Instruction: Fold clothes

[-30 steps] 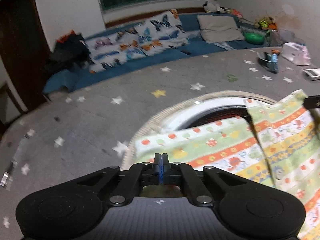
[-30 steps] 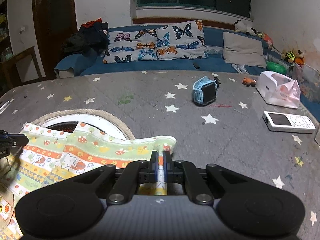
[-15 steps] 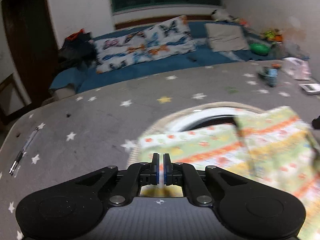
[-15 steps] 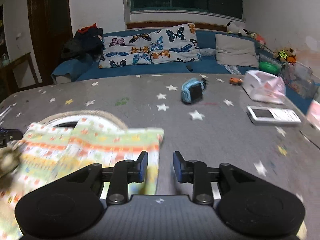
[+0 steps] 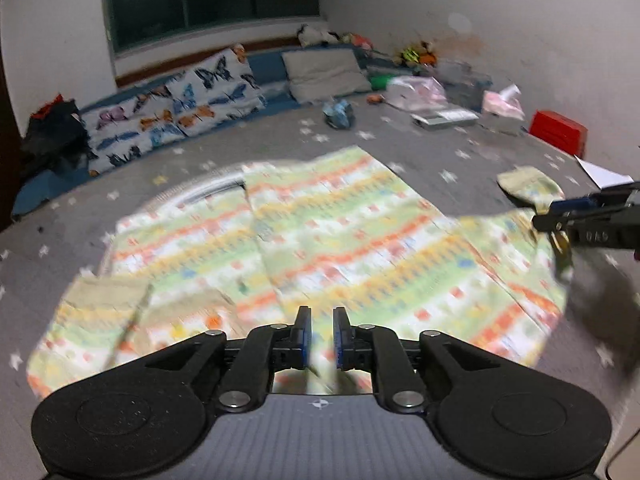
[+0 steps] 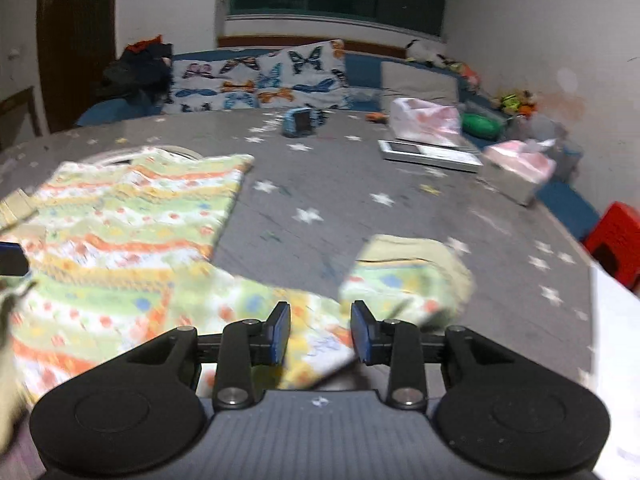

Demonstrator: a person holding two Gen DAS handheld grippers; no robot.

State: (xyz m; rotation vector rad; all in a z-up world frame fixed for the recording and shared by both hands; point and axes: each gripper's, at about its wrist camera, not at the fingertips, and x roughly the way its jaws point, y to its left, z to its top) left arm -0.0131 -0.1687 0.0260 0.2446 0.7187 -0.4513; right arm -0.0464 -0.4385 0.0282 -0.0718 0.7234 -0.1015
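A child's garment (image 5: 328, 232) with green, orange and yellow bands lies spread on the grey star-print cover (image 5: 140, 168). My left gripper (image 5: 319, 336) hovers over its near hem. Its jaws are opening, a narrow gap shows between the blue pads, and they press on nothing. In the right wrist view the garment (image 6: 120, 232) fills the left side, with one cuffed sleeve (image 6: 408, 276) lying out to the right. My right gripper (image 6: 320, 332) is over the cloth by that sleeve, jaws opening and well apart, gripping nothing. Its fingers (image 5: 580, 220) show at the right edge of the left wrist view.
A pale round ring (image 5: 192, 196) peeks from under the garment's far side. Beyond it lie a blue watch (image 6: 300, 120), a white flat device (image 6: 428, 152), a pink tissue box (image 6: 520, 168) and a red box (image 6: 616, 236). Butterfly cushions (image 5: 172, 108) line the sofa behind.
Both grippers were shut on the garment's far edge a second ago. They have let go, opened, and drawn back toward me, so more of the garment now lies in view.
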